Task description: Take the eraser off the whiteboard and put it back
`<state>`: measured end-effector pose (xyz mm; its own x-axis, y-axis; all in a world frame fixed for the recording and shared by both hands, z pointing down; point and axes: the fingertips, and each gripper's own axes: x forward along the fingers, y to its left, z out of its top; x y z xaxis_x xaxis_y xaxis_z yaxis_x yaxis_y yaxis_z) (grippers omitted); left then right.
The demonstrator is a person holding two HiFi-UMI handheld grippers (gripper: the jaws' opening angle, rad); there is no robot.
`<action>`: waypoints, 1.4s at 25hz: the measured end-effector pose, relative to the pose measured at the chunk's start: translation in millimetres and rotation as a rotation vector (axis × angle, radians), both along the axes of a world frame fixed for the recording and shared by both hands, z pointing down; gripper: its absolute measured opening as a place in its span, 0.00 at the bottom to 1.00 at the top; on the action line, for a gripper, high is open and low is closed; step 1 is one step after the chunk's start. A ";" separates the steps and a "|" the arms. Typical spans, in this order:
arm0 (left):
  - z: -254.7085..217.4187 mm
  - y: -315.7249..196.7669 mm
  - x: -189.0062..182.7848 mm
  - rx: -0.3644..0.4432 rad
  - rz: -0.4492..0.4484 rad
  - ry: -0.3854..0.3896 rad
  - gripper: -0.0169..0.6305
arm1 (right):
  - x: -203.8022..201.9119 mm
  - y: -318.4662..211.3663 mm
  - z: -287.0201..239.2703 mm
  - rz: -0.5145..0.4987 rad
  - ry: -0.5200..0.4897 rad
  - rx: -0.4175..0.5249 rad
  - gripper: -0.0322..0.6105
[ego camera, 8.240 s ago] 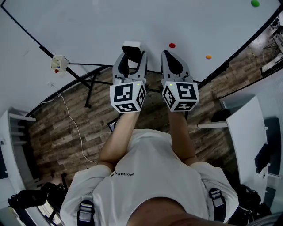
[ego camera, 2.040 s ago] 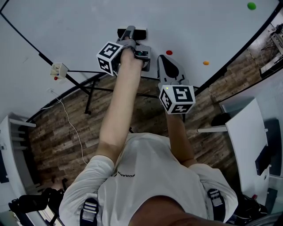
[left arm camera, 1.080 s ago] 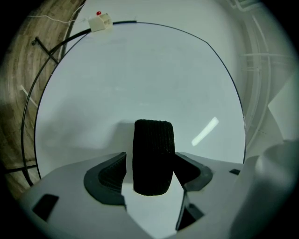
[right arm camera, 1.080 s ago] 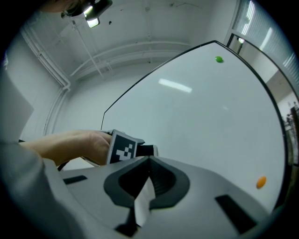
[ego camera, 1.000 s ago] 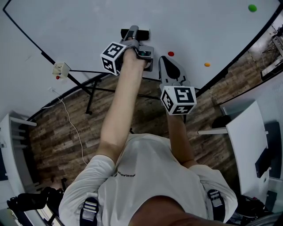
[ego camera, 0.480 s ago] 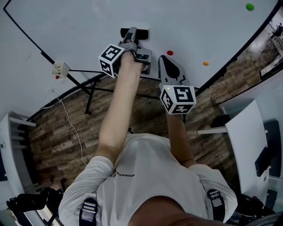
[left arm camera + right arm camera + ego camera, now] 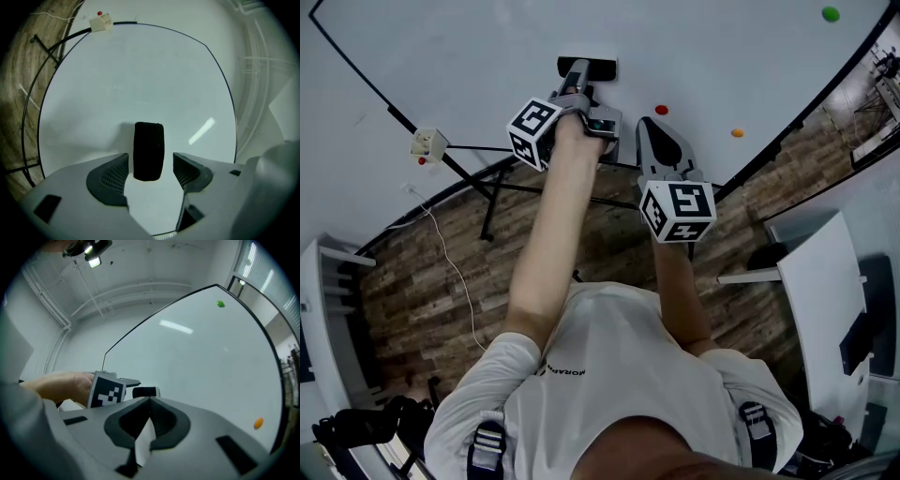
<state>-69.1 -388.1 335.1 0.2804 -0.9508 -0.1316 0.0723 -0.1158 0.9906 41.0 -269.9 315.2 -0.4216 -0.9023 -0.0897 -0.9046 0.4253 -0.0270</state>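
Eraser (image 7: 149, 151) is sitting off-centre at twelve o'clock between my left gripper's (image 7: 150, 162) parted jaws, risking slipping down the whiteboard (image 7: 140, 84); my right gripper (image 7: 149, 409) is hanging empty, jaws together.

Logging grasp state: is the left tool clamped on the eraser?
No: the jaws of the left tool stand apart, with a gap on each side of the eraser.
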 end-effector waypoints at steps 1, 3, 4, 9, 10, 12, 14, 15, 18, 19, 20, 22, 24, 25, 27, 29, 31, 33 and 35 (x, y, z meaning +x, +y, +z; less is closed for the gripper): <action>0.2 0.6 -0.5 -0.001 0.000 0.000 0.49 | -0.3 -0.4 -0.4 0.000 0.000 0.000 0.07; -0.2 1.7 -0.7 0.000 0.002 0.005 0.47 | -1.0 -2.0 -0.7 0.000 0.001 -0.001 0.07; -1.3 2.3 -0.3 0.005 0.005 0.009 0.44 | -1.3 -2.7 -0.6 0.000 0.001 -0.002 0.07; -7.5 11.6 5.0 0.037 0.021 0.007 0.38 | -0.4 -0.8 0.3 0.001 0.001 -0.001 0.07; -7.6 13.8 5.4 0.042 0.022 0.005 0.36 | 0.4 -0.2 0.3 0.002 0.001 -0.001 0.07; -6.7 18.1 6.4 0.050 0.026 -0.005 0.33 | 2.5 0.4 0.7 0.004 0.002 -0.002 0.07; -6.1 22.0 7.9 0.056 0.030 -0.014 0.29 | 4.3 0.8 0.7 0.006 0.000 -0.003 0.07; -5.8 24.0 8.5 0.058 0.032 -0.016 0.28 | 4.4 1.2 0.4 0.005 -0.002 -0.003 0.07; -4.0 29.6 7.1 0.070 0.037 -0.016 0.19 | 1.8 3.7 -1.8 -0.003 -0.005 0.001 0.07; -3.4 31.2 5.6 0.074 0.035 -0.018 0.17 | 0.9 4.6 -2.6 -0.006 -0.005 0.003 0.07; -3.1 33.0 4.2 0.077 0.034 -0.023 0.15 | 0.4 5.4 -3.5 -0.007 -0.005 0.005 0.07; -2.8 36.8 2.0 0.082 0.033 -0.028 0.11 | 0.2 6.3 -4.6 -0.007 -0.004 0.008 0.07; -1.5 40.6 -0.2 0.086 0.033 -0.028 0.09 | -0.3 6.7 -4.7 -0.006 -0.003 0.008 0.07; -0.4 42.2 -0.9 0.088 0.034 -0.030 0.07 | -0.8 6.7 -4.5 -0.007 -0.004 0.008 0.07; 1.9 44.7 -1.0 0.091 0.039 -0.042 0.04 | -1.5 6.6 -4.0 -0.008 -0.003 0.008 0.07; 3.0 47.5 0.3 0.094 0.043 -0.054 0.03 | -1.4 6.6 -3.3 -0.009 -0.003 0.007 0.07; 2.4 51.0 2.2 0.105 0.047 -0.062 0.03 | -0.5 6.5 -2.6 -0.010 -0.003 0.006 0.07; 0.2 55.5 2.9 0.122 0.049 -0.082 0.03 | -0.2 6.5 -2.3 -0.010 -0.001 0.006 0.07; -3.6 60.0 2.6 0.144 0.051 -0.115 0.03 | -0.9 6.7 -3.3 -0.010 0.002 0.006 0.07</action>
